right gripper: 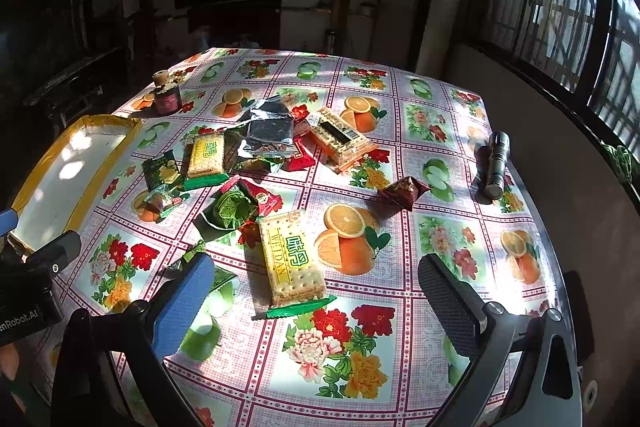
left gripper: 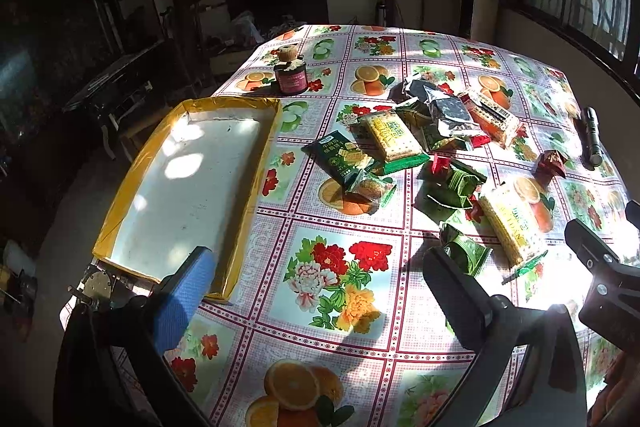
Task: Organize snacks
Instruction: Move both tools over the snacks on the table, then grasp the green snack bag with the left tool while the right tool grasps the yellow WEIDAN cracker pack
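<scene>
Several snack packets lie scattered mid-table on a fruit-and-flower cloth. A yellow cracker pack (right gripper: 290, 265) lies just ahead of my right gripper (right gripper: 316, 289), which is open and holds nothing. A second cracker pack (left gripper: 394, 137) and a dark green biscuit packet (left gripper: 340, 157) lie further back. A shallow white tray with yellow taped rim (left gripper: 264, 147) sits at the table's left edge with nothing in it. My left gripper (left gripper: 320, 279) hovers open beside the tray's near corner, nothing between its fingers. A small green packet (left gripper: 466, 251) lies by its right finger.
A small dark jar with a cork top (left gripper: 290, 73) stands behind the tray. A black flashlight (right gripper: 495, 165) lies near the right table edge, with a dark red pyramid packet (right gripper: 404, 191) to its left. The table drops off at left and front. Barred windows run along the right wall.
</scene>
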### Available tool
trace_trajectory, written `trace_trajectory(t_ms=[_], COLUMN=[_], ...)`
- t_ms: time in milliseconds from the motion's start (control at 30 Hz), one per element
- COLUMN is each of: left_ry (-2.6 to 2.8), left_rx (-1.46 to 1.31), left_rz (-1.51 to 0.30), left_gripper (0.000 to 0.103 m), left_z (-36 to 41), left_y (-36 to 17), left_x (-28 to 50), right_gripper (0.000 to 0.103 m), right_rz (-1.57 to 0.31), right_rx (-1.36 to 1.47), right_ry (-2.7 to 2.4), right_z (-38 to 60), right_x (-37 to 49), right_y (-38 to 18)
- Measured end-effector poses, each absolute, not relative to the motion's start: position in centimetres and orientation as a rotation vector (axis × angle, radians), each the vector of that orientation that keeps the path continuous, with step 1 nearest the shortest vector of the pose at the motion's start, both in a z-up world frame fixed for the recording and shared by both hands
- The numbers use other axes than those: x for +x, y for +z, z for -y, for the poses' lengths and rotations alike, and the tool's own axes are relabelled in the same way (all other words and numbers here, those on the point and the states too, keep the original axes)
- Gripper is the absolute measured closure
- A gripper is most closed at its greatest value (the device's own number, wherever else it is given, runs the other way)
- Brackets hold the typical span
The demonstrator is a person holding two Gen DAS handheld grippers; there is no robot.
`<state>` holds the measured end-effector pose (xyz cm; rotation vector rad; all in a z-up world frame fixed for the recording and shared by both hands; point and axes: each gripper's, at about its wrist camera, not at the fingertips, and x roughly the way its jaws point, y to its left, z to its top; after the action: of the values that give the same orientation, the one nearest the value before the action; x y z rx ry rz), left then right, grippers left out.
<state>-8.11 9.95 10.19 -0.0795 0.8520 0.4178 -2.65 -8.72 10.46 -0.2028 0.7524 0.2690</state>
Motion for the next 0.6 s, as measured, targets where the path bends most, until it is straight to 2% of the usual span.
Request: trace_trajectory(t_ms=[333, 600], left_ry=[0.371, 0.234], left_rx=[-0.119, -0.113], left_rz=[-0.900, -0.985], left_gripper=[0.000, 0.000], left_z=[-10.7, -7.8], left_y=[8.5, 5.7], left_x=[-7.6, -4.6], right_gripper=[0.001, 0.001], right_rz=[-0.800, -0.873], right_rx=[-0.210, -0.168], right_ry=[0.347, 0.383], right_z=[9.0, 10.7], right_x=[-2.7, -1.6], right_y=[8.4, 5.9])
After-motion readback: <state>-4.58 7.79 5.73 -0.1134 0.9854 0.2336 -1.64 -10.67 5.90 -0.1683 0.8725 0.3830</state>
